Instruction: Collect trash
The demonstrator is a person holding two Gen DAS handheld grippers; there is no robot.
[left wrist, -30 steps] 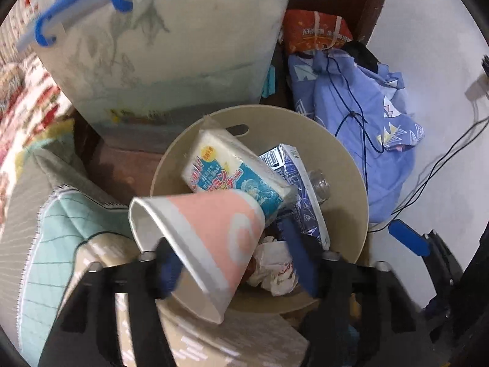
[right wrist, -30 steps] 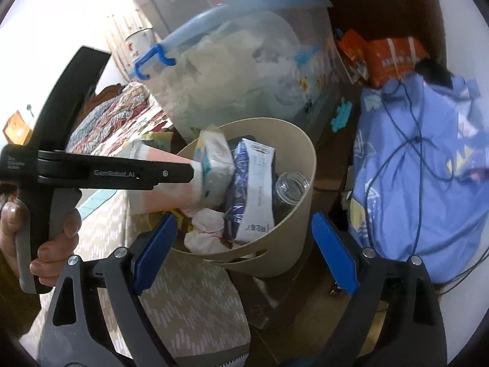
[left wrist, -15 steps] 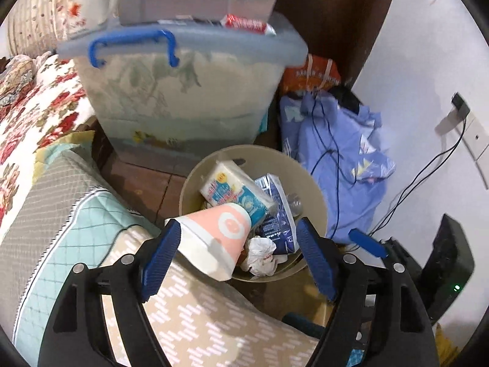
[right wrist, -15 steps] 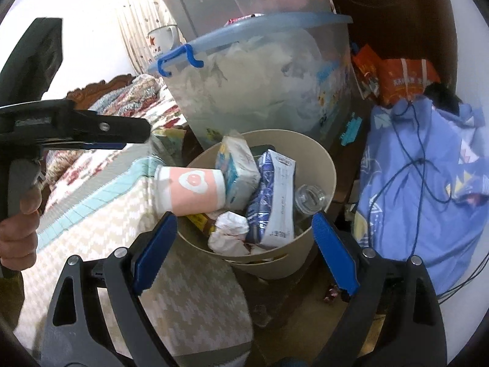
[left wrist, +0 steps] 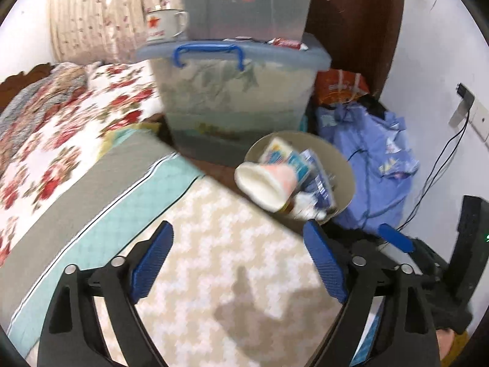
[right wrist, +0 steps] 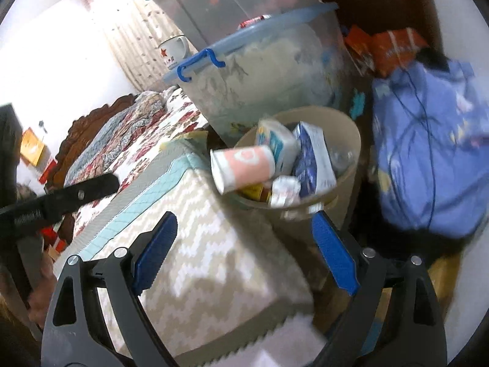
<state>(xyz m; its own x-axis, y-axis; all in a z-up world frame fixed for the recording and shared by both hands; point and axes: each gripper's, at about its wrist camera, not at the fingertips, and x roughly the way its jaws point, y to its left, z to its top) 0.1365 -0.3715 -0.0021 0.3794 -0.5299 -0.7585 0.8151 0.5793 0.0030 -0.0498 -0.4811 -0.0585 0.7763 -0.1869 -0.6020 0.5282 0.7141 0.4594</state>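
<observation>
Trash fills one beige wastebasket (right wrist: 348, 140) right of centre; its lower contents are hidden and blurred. One pink-and-white paper cup (right wrist: 241, 168) lies sideways on top, mouth over the rim, beside two cartons. Left claw (left wrist: 238, 266) has just been opening, nothing between its jaws. Right claw (right wrist: 244, 253) gapes empty.

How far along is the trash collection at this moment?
Done: the pink-and-white paper cup lies on the heap in the full beige round bin, hanging over its rim. In hand: nothing. The left tool, whose jaws have just been opening, and the right tool are open and empty. Left: no other loose trash shows on the patterned bedding.
</observation>
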